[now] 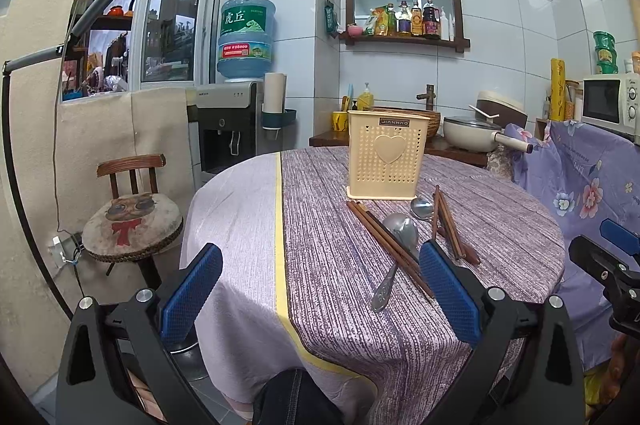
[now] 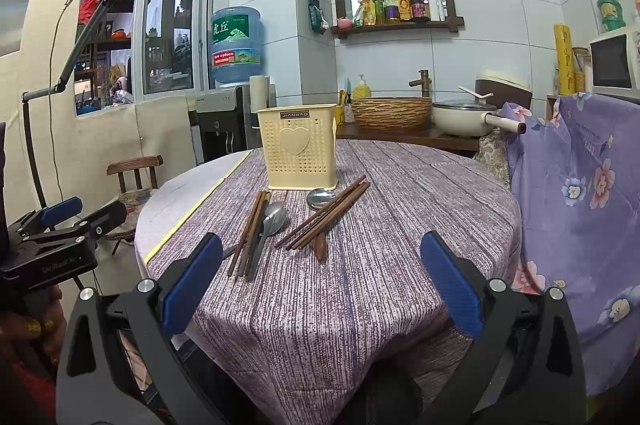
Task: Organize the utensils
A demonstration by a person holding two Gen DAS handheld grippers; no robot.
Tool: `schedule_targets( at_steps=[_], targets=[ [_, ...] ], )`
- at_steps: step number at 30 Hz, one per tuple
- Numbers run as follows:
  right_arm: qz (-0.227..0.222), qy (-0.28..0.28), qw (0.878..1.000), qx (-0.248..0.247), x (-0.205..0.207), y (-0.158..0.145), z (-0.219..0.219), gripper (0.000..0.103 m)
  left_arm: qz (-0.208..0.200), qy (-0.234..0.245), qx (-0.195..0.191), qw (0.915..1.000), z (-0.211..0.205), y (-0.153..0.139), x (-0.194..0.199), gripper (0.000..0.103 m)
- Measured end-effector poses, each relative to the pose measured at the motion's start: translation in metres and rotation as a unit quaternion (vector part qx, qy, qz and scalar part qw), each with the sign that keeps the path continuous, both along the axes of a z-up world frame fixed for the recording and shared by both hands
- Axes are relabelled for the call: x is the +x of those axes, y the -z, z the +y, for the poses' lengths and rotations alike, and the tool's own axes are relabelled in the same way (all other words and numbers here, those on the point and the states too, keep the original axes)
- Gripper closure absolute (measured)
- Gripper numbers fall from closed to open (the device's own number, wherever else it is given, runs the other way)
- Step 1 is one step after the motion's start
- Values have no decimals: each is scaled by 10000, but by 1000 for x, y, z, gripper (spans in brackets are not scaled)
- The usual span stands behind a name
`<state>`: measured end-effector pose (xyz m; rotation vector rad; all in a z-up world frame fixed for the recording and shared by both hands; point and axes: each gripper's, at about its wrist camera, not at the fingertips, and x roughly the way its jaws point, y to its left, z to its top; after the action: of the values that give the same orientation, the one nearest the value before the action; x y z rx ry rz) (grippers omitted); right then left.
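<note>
The water dispenser [image 1: 226, 129] stands against the tiled wall and carries a blue water bottle [image 1: 247, 39]. Left of the dispenser: a wooden chair [image 1: 134, 211] with a round cushion. Right of the dispenser: a wall shelf [image 1: 404, 9] holding bottles, a woven basket [image 2: 392, 113], a white pan [image 2: 466, 117], and a microwave [image 1: 610, 105] at far right.

From the left wrist we look forward across the round table [image 1: 400, 305] from its near edge, set back and low. The right wrist view sits alongside, facing the same way. We share the cream holder [image 1: 386, 155] [image 2: 298, 145], and each view catches the other gripper at its edge.
</note>
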<state>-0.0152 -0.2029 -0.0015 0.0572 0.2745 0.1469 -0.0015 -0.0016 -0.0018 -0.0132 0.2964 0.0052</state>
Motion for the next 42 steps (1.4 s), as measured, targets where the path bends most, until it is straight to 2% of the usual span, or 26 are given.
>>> schedule_targets(
  at_steps=[42],
  targets=[
    [52, -8, 10000, 21, 3, 1, 0, 5, 5, -20, 12, 10000, 0, 0, 0, 5]
  ],
)
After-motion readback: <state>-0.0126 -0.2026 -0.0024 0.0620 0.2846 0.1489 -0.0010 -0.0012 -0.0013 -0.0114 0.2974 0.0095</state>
